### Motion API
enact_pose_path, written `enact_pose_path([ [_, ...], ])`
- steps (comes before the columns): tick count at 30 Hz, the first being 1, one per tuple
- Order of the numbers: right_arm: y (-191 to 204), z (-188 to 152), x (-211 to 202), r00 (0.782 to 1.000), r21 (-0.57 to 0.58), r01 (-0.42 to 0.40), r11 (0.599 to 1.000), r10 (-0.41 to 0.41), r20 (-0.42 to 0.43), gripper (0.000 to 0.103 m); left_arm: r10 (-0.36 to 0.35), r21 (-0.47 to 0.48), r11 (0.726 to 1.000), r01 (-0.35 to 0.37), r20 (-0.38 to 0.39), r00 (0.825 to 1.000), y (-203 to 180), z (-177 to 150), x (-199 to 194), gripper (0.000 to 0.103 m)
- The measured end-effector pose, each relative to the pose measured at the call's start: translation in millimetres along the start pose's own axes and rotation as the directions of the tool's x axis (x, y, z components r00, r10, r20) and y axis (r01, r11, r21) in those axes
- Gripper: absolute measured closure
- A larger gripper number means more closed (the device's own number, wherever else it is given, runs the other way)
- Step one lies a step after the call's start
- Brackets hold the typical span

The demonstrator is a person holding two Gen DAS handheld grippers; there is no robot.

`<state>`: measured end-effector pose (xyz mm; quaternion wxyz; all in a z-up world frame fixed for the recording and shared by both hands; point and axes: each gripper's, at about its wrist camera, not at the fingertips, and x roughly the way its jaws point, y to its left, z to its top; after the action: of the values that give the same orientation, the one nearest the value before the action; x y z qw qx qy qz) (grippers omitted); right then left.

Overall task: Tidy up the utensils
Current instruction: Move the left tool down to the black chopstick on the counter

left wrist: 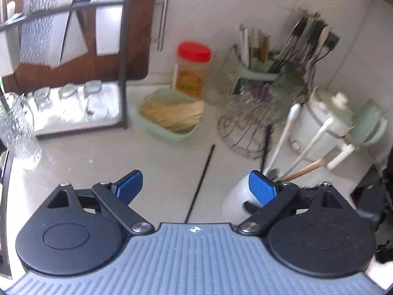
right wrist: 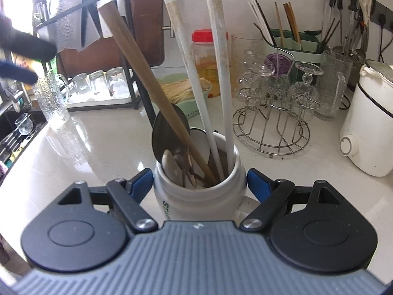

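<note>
A white mug point(right wrist: 199, 196) stands on the pale counter, and my right gripper point(right wrist: 200, 179) is shut on its sides. It holds a wooden handle point(right wrist: 147, 83), two long white handles point(right wrist: 221, 49) and a metal spoon point(right wrist: 164, 132). In the left wrist view the same mug point(left wrist: 235, 201) sits just behind the right finger. My left gripper point(left wrist: 195, 182) is open above the counter. A thin black chopstick point(left wrist: 200, 184) lies flat on the counter, in line with the gap between its fingers and untouched by the pads.
A green basket of wooden sticks point(left wrist: 172, 118) and a red-lidded jar point(left wrist: 194, 68) stand behind. A wire rack of upturned glasses point(right wrist: 272, 127), a white cooker point(right wrist: 366, 127), a green chopstick holder point(right wrist: 294, 44), a glass mug point(right wrist: 51, 98) and a black shelf rack point(right wrist: 122, 49) ring the counter.
</note>
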<state>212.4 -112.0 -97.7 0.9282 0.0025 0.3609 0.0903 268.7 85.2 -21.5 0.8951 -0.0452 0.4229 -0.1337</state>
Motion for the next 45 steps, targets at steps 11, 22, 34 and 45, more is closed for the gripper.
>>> enact_pose_path([
  [11,3.3,0.6,0.1,0.998,0.042,0.058,0.997,-0.057,-0.007,0.017,-0.007,0.078,0.997,0.013,-0.08,0.997,13.1,-7.8,44.8,0.001],
  [22,3.3,0.8,0.2,0.992,0.104,0.128,0.986,-0.128,-0.005,0.017,-0.03,0.162,0.986,0.046,-0.104,0.994,14.8,-3.2,84.0,0.001],
  [34,-9.8,3.9,3.1,0.991,0.115,0.136,0.984,-0.135,-0.016,0.017,-0.097,0.168,0.978,0.126,-0.168,0.981,11.0,4.9,148.9,0.001],
  [45,-13.1,5.4,3.6,0.994,0.095,0.112,0.989,-0.111,-0.022,0.017,-0.082,0.223,0.966,0.131,-0.218,0.972,-13.6,22.9,216.9,0.03],
])
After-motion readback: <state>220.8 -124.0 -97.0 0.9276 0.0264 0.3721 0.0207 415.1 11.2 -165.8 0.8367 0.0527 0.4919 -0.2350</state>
